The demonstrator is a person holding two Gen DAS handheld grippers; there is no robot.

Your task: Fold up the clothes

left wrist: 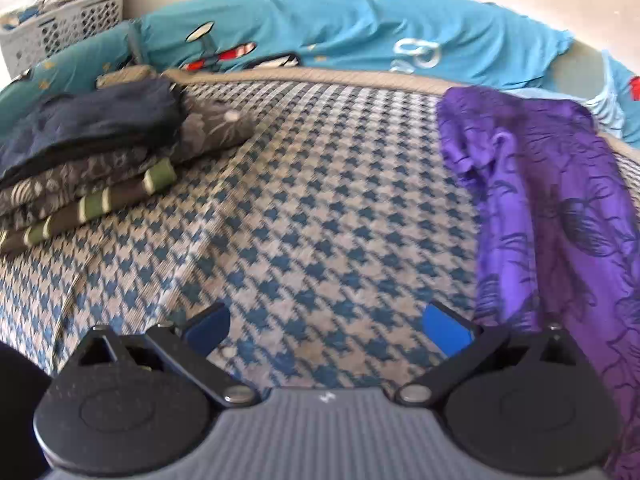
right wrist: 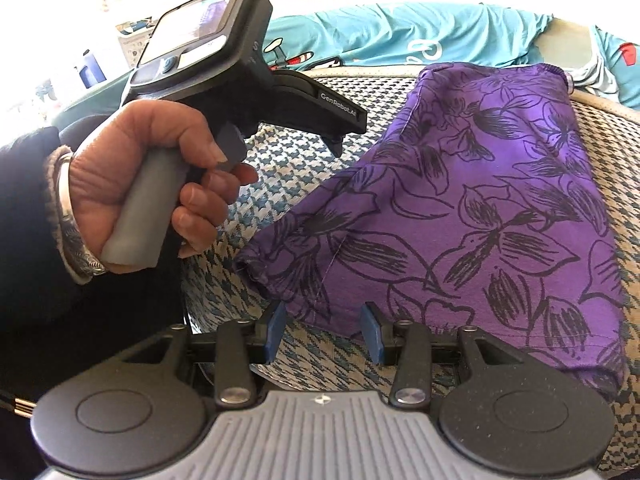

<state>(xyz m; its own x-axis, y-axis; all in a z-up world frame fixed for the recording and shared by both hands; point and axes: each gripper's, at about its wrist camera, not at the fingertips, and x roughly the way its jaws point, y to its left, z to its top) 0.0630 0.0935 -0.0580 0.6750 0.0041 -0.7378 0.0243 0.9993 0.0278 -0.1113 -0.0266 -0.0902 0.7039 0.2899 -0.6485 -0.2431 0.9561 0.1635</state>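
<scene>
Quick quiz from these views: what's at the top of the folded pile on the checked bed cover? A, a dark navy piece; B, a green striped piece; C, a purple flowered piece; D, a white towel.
A: in the left wrist view a dark navy piece tops the folded pile, the green striped piece lies at the bottom, and the purple flowered garment lies apart on the other side.

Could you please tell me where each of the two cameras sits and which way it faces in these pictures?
Left wrist view: on the left hand-held gripper, looking forward and down over the houndstooth cover toward a stack of folded clothes; only its own open fingers show.
Right wrist view: on the right hand-held gripper, aimed at the purple floral garment, whose hem lies between its fingers; the left hand and dark sleeve show.
Shared: purple garment, houndstooth cover, blue bedding.
</scene>
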